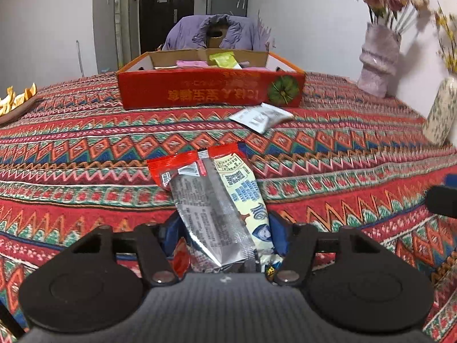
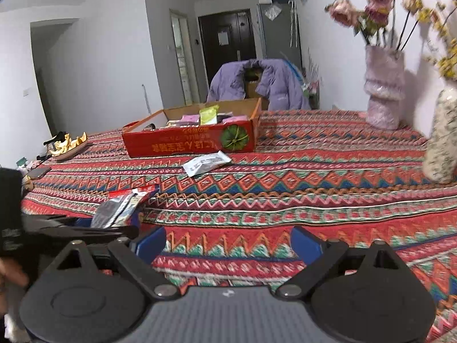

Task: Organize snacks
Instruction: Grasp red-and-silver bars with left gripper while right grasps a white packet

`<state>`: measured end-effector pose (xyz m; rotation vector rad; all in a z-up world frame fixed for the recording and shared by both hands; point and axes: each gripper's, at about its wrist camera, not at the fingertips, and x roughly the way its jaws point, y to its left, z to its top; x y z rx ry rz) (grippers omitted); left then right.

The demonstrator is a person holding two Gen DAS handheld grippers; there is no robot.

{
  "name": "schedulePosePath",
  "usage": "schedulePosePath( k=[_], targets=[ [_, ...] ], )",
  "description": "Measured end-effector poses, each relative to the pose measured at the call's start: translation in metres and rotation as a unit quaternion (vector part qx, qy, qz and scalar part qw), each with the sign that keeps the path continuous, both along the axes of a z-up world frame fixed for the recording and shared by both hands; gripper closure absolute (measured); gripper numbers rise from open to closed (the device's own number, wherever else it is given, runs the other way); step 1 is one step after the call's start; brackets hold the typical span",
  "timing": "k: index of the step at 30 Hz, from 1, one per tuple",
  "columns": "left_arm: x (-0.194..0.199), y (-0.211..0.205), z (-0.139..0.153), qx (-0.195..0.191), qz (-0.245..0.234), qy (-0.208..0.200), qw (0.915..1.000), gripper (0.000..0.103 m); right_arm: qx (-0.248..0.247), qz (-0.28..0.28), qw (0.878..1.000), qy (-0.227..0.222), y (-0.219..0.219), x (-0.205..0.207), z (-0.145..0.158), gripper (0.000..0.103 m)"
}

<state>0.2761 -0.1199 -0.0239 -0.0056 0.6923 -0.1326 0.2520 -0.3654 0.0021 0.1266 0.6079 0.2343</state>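
My left gripper point(image 1: 224, 228) is shut on a red, silver and cream snack packet point(image 1: 211, 194), which sticks forward above the patterned tablecloth; both also show at the left of the right wrist view point(image 2: 121, 210). A white and grey sachet point(image 1: 261, 117) lies on the cloth just in front of the red cardboard box point(image 1: 211, 90), which holds several snack packets; both show in the right wrist view too, sachet point(image 2: 207, 162) and box point(image 2: 188, 143). My right gripper point(image 2: 228, 244) is open and empty above the cloth, to the right of the left gripper.
A pink vase with flowers point(image 2: 384, 97) and a speckled vase point(image 2: 442, 143) stand by the right wall. A tray of peels point(image 2: 68, 145) and a phone point(image 2: 40, 173) lie at the left edge. A chair with a purple jacket point(image 1: 214, 33) stands behind the table.
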Motion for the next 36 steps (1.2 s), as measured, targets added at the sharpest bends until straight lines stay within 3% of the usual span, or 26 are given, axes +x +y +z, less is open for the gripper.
schedulePosePath(
  k=[5, 10, 16, 19, 24, 27, 29, 33, 36],
  targets=[
    [0.005, 0.045, 0.021, -0.011, 0.019, -0.021, 0.9995, 0.040, 0.073, -0.002, 0.996, 0.050, 0.014, 0.077, -0.023, 0.009],
    [0.017, 0.096, 0.036, -0.016, 0.049, -0.036, 0.9981, 0.040, 0.092, -0.023, 0.992, 0.080, 0.050, 0.167, -0.046, 0.008],
    [0.036, 0.132, 0.039, -0.018, 0.043, -0.037, 0.9982, 0.040, 0.065, -0.026, 0.995, 0.069, 0.109, 0.238, -0.052, 0.007],
    [0.049, 0.141, 0.034, -0.019, 0.039, -0.033, 0.9985, 0.040, 0.014, -0.020, 0.998, 0.064, 0.133, 0.257, -0.053, 0.009],
    [0.062, 0.146, 0.029, -0.028, 0.033, -0.032, 0.9985, 0.040, -0.096, 0.011, 0.994, 0.050, 0.167, 0.257, -0.057, 0.018],
    [0.062, 0.145, 0.027, -0.034, 0.027, -0.032, 0.9985, 0.040, -0.093, 0.035, 0.994, 0.052, 0.161, 0.244, -0.053, 0.031],
    [0.061, 0.143, 0.026, -0.034, 0.024, -0.031, 0.9987, 0.040, -0.085, 0.039, 0.994, 0.052, 0.149, 0.236, -0.048, 0.059],
    [0.048, 0.135, 0.033, -0.039, 0.013, -0.033, 0.9986, 0.040, -0.059, 0.042, 0.995, 0.061, 0.135, 0.215, -0.042, 0.063],
    [0.028, 0.127, 0.044, -0.033, 0.003, -0.053, 0.9980, 0.040, -0.064, 0.048, 0.996, 0.045, 0.134, 0.170, -0.034, 0.063]
  ],
)
